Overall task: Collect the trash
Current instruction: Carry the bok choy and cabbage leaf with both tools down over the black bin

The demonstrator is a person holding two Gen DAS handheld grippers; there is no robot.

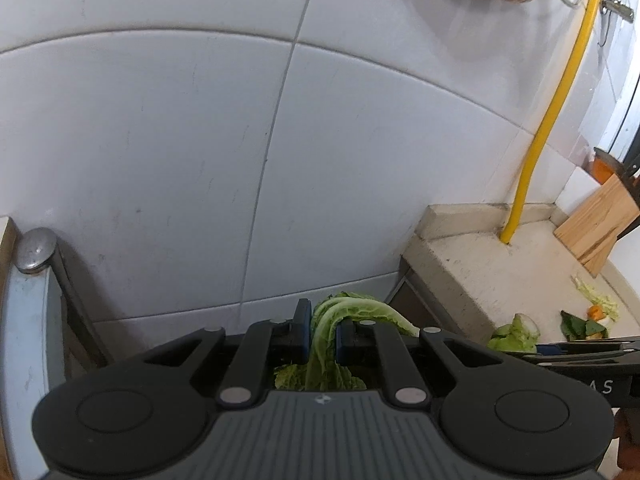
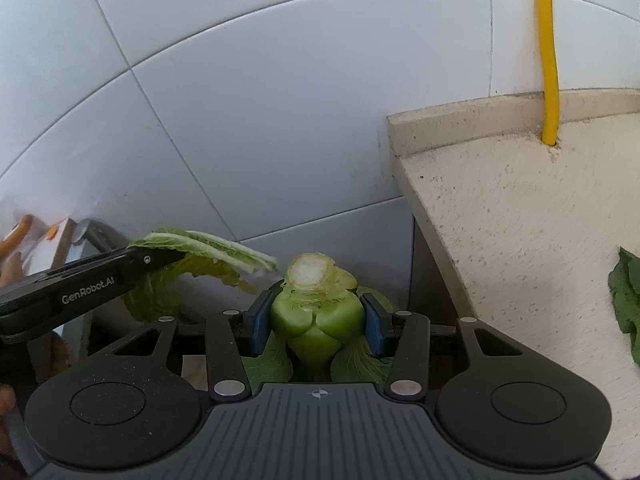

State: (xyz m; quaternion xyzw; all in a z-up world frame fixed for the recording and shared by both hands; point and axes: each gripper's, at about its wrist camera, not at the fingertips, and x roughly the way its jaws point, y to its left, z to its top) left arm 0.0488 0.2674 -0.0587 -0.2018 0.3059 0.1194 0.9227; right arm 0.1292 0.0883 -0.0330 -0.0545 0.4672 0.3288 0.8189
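Observation:
My left gripper (image 1: 322,338) is shut on a limp cabbage leaf (image 1: 352,312), which hangs between its blue pads in front of the white tiled wall. In the right wrist view that same leaf (image 2: 208,246) sticks out of the left gripper (image 2: 176,258) at the left. My right gripper (image 2: 316,322) is shut on a green bok choy stump (image 2: 316,312), cut end pointing up and away. Both grippers are held in the gap left of the counter (image 2: 520,216). More scraps (image 1: 588,320) lie on the counter (image 1: 472,264) in the left wrist view.
A yellow hose (image 1: 540,128) runs down the wall into the counter. A wooden board (image 1: 596,224) leans at the back right. A dark leaf (image 2: 626,300) lies on the counter's right side. A metal knob (image 1: 36,250) and frame stand at the left.

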